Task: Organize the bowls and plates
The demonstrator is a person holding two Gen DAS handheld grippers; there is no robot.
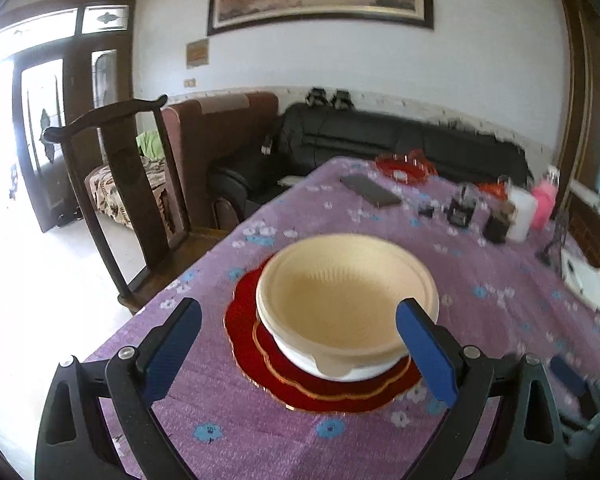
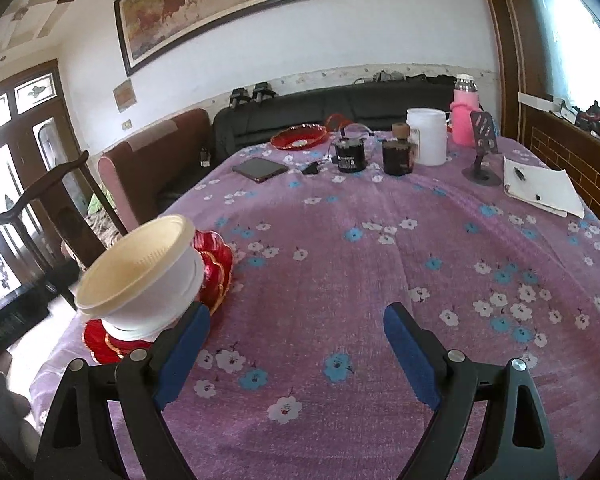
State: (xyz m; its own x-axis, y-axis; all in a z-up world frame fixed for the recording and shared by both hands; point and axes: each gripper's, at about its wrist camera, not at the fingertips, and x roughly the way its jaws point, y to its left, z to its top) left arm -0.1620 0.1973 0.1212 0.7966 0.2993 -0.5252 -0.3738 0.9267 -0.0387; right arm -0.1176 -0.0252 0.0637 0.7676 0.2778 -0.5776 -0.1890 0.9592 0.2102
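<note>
Living-room setup: big surface (image 2: 380,240) under a purple cloth with blue and white flowers, a black sofa (image 2: 340,108) behind it, a big framed painting (image 2: 220,4) on the white wall, and a dark wooden chair (image 1: 112,184) off the left edge by a bright glass door (image 1: 40,128).

Far end of the surface is cluttered: a phone (image 2: 260,169) lying flat, a red tray (image 2: 298,137), a couple of dark jars (image 2: 396,156), a white tub (image 2: 426,136), a pink bottle (image 2: 465,116), a phone stand (image 2: 482,148) and a notepad (image 2: 540,188).

The bowl (image 1: 346,292), cream inside and white outside, sits on red plates (image 1: 268,356) with gold scalloped rims; looks like two stacked, though I can't say for sure.

Left tool (image 1: 298,320) has its blue pads spread wide. The bowl is straight ahead of it, between the two fingers; the right pad overlaps the rim in view, but whether it actually touches I can't tell. Nothing is clamped.

Right tool (image 2: 296,326) is also wide apart, with only bare cloth between the fingers. From there the bowl (image 2: 140,276) and plates (image 2: 216,268) are off to its left, just beside the left fingertip.
</note>
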